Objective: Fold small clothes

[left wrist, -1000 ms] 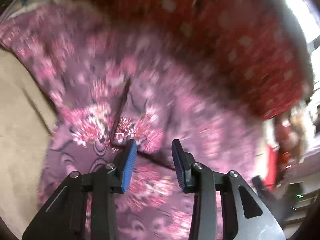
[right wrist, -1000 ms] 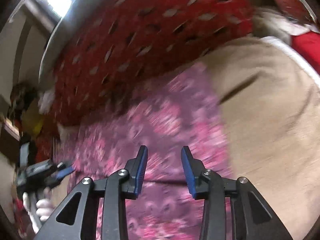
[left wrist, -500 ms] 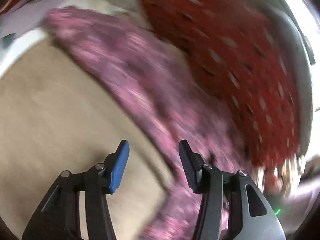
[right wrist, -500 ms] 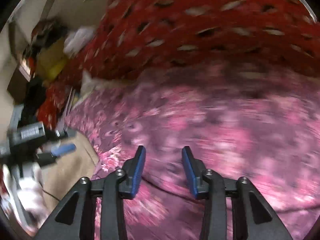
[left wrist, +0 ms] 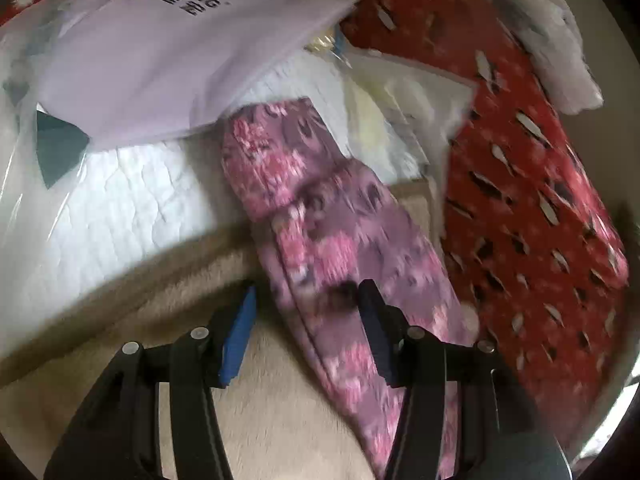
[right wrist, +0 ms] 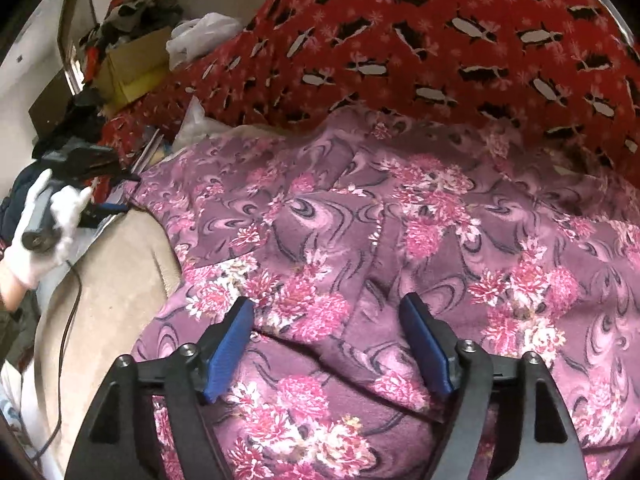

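A purple garment with pink flowers [right wrist: 400, 220] lies spread and creased on a beige blanket [right wrist: 116, 292]. My right gripper [right wrist: 326, 332] hovers low over its near part. Its jaws are opening wide, and the pads do not press on the cloth below them. In the left wrist view a narrow end of the garment [left wrist: 320, 216] runs away from me. My left gripper [left wrist: 306, 312] straddles that end's left edge. Its jaws are closing a little, with cloth between them but not pinched. A white-gloved hand [right wrist: 44, 236] holds the left gripper at the garment's far left corner.
A red patterned blanket [right wrist: 440, 40] lies bunched behind the garment. A lilac packet in clear plastic [left wrist: 160, 52] rests on a white quilted pad [left wrist: 120, 208] beyond the left gripper. A cardboard box [right wrist: 128, 68], bags and clutter sit at the far left. A thin cable [right wrist: 68, 320] crosses the beige blanket.
The left gripper has swung from over the garment's middle to its narrow end and left edge, its jaws wider. The right gripper has swung to the garment's middle, and its jaws have spread wide.
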The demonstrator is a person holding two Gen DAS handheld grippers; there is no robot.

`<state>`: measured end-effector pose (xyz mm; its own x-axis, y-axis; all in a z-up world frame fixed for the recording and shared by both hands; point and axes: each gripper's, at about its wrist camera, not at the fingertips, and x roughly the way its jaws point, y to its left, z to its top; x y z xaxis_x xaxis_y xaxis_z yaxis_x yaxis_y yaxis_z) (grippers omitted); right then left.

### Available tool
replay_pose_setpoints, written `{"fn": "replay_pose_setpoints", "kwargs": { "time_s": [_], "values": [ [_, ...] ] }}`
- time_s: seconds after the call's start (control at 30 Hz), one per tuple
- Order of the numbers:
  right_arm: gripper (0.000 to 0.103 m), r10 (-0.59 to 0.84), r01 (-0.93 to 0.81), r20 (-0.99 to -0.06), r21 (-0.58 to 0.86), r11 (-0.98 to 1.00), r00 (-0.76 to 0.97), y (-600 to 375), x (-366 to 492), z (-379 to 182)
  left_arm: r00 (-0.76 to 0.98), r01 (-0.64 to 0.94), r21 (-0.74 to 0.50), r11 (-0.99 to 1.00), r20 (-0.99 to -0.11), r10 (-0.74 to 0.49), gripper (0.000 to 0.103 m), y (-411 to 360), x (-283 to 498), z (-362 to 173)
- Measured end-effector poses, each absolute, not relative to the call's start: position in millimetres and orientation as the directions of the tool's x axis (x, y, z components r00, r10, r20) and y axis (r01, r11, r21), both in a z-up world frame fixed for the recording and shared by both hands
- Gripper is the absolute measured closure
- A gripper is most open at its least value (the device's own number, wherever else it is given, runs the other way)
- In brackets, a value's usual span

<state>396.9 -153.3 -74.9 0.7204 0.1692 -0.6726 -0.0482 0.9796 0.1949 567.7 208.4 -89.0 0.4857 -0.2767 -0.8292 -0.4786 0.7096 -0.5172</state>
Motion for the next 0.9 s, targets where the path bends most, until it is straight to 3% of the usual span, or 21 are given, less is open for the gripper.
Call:
{"fn": "replay_pose_setpoints", "kwargs": {
  "time_s": [0.03, 0.07, 0.1, 0.23, 0.6, 0.7, 0.9],
  "values": [
    [0.021, 0.173, -0.053, -0.671, 0.195, 0.979, 0.721, -152, 397, -74, 0.493, -0.479, -0.516, 0.710, -0.827, -0.268, 0.062, 210, 569, -90],
    [0.020, 0.178, -0.058, -0.669, 0.197, 0.979, 0.722, -152, 397, -75, 0.503, -0.465, -0.527, 0.712, -0.819, -0.277, 0.091, 208, 570, -89],
    [0.019, 0.181, -0.061, -0.667, 0.200, 0.978, 0.723, -152, 396, -74, 0.505, -0.444, -0.536, 0.719, -0.812, -0.293, 0.100, 206, 570, -86],
    [0.019, 0.200, -0.067, -0.658, 0.221, 0.973, 0.726, -154, 395, -75, 0.558, -0.367, -0.529, 0.766, -0.784, -0.274, 0.100, 190, 563, -58],
    [0.021, 0.242, -0.067, -0.702, 0.267, 0.961, 0.670, -176, 377, -48, 0.568, -0.049, -0.530, 0.847, -0.712, -0.412, 0.100, 84, 509, 38],
    [0.020, 0.134, 0.004, -0.692, 0.195, 0.981, 0.709, -203, 349, -38, 0.538, 0.012, -0.545, 0.839, -0.703, -0.464, 0.100, 49, 495, 48],
    [0.020, -0.253, 0.251, -0.713, -0.111, 0.962, 0.654, -273, 302, -57, 0.451, 0.124, -0.555, 0.822, -0.706, -0.545, 0.100, -31, 462, 48]
  ]
}}
